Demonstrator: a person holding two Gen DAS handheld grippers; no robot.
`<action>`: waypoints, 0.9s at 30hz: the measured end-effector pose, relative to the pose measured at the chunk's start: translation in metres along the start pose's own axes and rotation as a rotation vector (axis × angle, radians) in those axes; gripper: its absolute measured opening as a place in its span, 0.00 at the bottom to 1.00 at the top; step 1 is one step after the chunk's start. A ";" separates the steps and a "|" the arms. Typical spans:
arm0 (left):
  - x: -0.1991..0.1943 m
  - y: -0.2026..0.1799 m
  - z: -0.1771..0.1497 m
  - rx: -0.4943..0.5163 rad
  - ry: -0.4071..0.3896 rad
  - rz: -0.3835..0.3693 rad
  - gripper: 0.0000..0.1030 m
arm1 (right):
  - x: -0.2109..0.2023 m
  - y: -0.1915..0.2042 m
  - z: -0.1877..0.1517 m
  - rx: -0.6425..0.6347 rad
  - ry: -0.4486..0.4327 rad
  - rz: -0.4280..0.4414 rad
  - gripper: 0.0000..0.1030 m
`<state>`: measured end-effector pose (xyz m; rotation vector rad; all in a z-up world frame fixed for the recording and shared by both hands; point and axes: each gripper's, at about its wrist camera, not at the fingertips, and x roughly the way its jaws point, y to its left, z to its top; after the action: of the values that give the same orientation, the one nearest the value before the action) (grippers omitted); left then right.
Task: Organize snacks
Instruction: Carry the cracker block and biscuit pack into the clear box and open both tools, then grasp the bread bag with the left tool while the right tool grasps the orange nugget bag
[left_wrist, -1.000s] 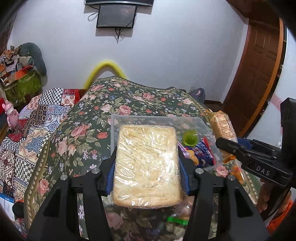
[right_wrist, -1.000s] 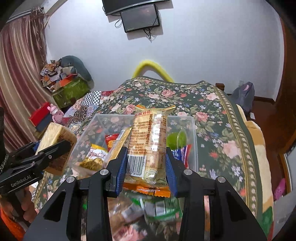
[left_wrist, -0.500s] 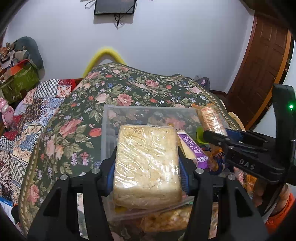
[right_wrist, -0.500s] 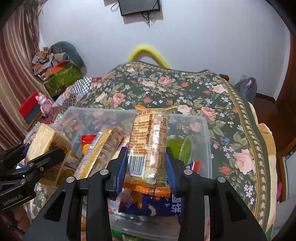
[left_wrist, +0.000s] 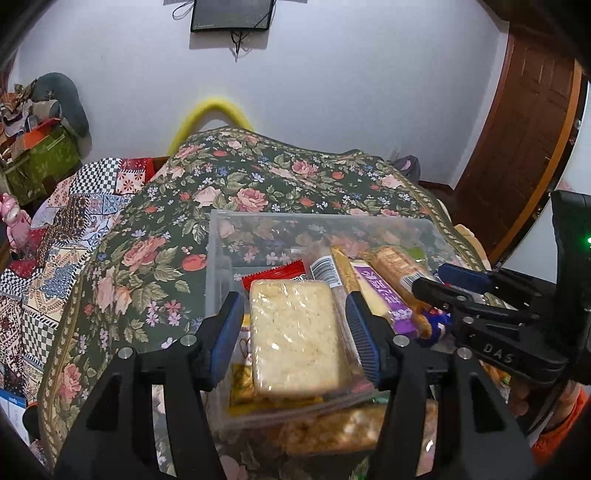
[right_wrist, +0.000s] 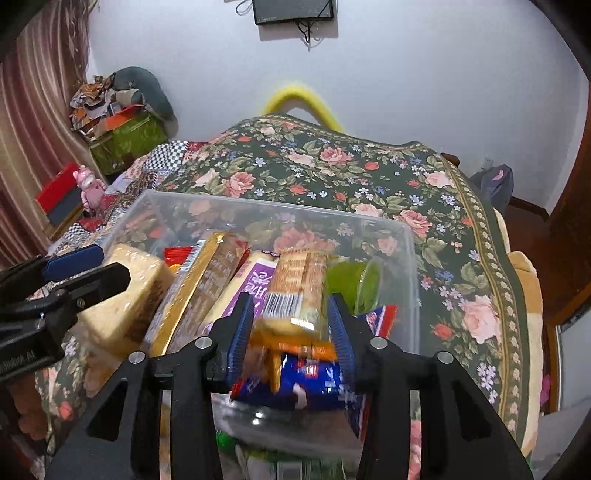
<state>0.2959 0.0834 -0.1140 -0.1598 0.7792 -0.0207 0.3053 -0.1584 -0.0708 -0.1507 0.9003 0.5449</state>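
Lowered over the clear plastic bin (left_wrist: 221, 258) since a second ago, both packs. Left gripper (left_wrist: 295, 334): jaws opening, gaps beside the wrapped pale cracker block (left_wrist: 295, 339), now inside the bin. Right gripper (right_wrist: 291, 332): jaws opening, blurred orange biscuit pack (right_wrist: 297, 295) between them, above the blue packet (right_wrist: 317, 384).

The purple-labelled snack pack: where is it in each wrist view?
Left wrist view: the purple-labelled pack lies right of centre in the clear bin, beside the left tool's right finger.
Right wrist view: centre, just above the right tool's left finger.
Shared landmark: the yellow arch at the wall.
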 end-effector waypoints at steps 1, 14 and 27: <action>-0.004 0.000 -0.002 0.003 0.000 0.000 0.59 | -0.005 -0.001 -0.002 0.000 -0.007 0.003 0.43; -0.042 -0.026 -0.051 0.039 0.061 -0.068 0.71 | -0.070 -0.036 -0.043 0.048 -0.056 -0.051 0.52; -0.023 -0.090 -0.089 0.123 0.145 -0.127 0.71 | -0.080 -0.081 -0.110 0.156 0.046 -0.120 0.56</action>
<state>0.2206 -0.0155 -0.1467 -0.0914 0.9091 -0.2017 0.2288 -0.2966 -0.0848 -0.0756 0.9678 0.3592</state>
